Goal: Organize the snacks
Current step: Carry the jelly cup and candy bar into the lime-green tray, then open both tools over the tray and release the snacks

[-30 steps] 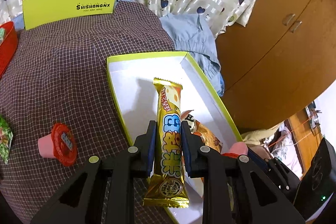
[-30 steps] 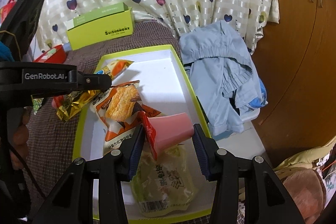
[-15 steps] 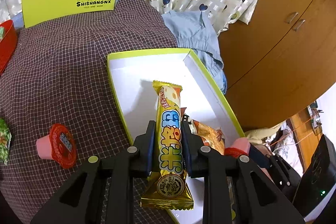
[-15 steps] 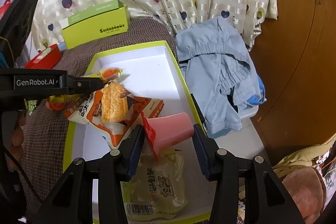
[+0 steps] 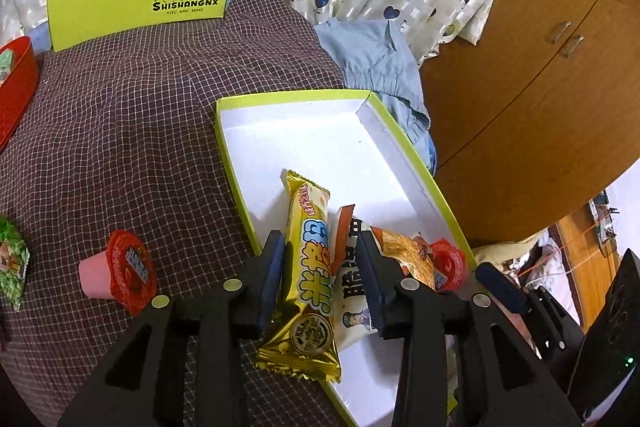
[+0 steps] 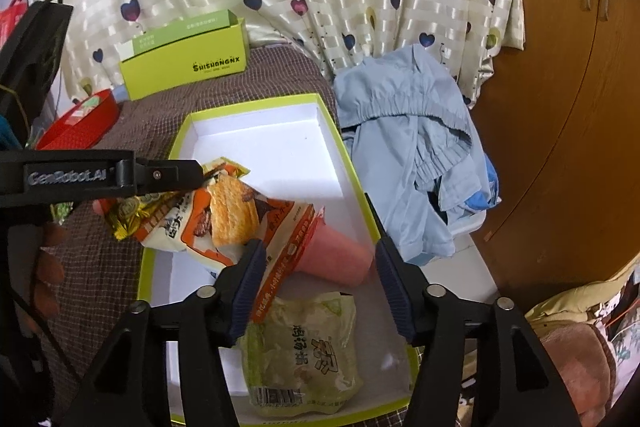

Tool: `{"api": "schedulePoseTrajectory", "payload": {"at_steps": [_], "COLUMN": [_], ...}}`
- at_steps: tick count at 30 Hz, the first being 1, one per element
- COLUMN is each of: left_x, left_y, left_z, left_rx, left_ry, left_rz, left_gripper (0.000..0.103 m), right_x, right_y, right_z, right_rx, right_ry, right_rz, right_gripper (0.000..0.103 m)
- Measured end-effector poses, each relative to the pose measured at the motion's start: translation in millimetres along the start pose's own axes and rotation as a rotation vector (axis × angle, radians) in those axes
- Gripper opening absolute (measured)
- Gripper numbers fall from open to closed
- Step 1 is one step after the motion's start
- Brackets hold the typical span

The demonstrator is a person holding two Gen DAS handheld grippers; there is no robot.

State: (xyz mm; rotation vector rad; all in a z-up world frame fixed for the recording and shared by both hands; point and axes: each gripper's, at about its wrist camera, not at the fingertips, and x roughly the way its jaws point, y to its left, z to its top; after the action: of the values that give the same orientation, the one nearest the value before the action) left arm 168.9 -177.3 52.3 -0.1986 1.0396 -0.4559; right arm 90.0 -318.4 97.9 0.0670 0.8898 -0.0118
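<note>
The left tool (image 5: pixel 320 269) stands released, jaws apart around the gold snack bar (image 5: pixel 310 267), which lies over the tray's (image 5: pixel 408 151) 7 o'clock rim. The right tool (image 6: pixel 318 277) is released too; the pink jelly cup (image 6: pixel 340 251) lies in the tray between its jaws

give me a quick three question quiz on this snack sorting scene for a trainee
1. Which item lies between the open fingers of the right gripper? A: pink plastic jelly cup. B: green pouch. C: red tray.
2. True or false: the gold foil snack bar lies wholly inside the lime-rimmed white cardboard box.
3. Fill in: the second pink jelly cup lies on the checked cloth, ____ the box.

Key: 1 A. 2 false, its end overhangs the rim. 3 outside.
</note>
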Motion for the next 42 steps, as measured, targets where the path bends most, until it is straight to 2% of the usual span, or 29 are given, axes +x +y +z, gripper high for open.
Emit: {"api": "schedulePoseTrajectory", "payload": {"at_steps": [4,14,24,34,42], "left_x": [-9.3,-37.7,-68.2,-84.9,-93.9], "left_y": [-5.1,-1.6,13.8,42.5,74.2], "left_z": [-2.0,-8.1,-20.2,-36.8,-46.1], "left_rx": [0.023,0.059,0.083,0.057,0.001], "left_ry": [-0.016,-0.076,-0.144,-0.170,-0.171], "left_rz": [0.005,0.043,0.134,0.211,0.241], "left_gripper": [0.058,0.058,0.058,0.058,0.058], "right_x": [-9.5,-24.8,-25.3,-20.6,-11.2], "right_y": [3.4,18.0,43.2,67.0,91.3], "right_z": [2.2,6.1,12.7,16.4,20.7], "right_rx": [0.004,0.003,-0.014,-0.035,-0.075], "right_ry": [-0.013,-0.036,-0.041,-0.040,-0.031], "right_rz": [-0.003,0.030,0.082,0.145,0.196], "right_gripper": [0.060,0.065,0.068,0.069,0.070]}}
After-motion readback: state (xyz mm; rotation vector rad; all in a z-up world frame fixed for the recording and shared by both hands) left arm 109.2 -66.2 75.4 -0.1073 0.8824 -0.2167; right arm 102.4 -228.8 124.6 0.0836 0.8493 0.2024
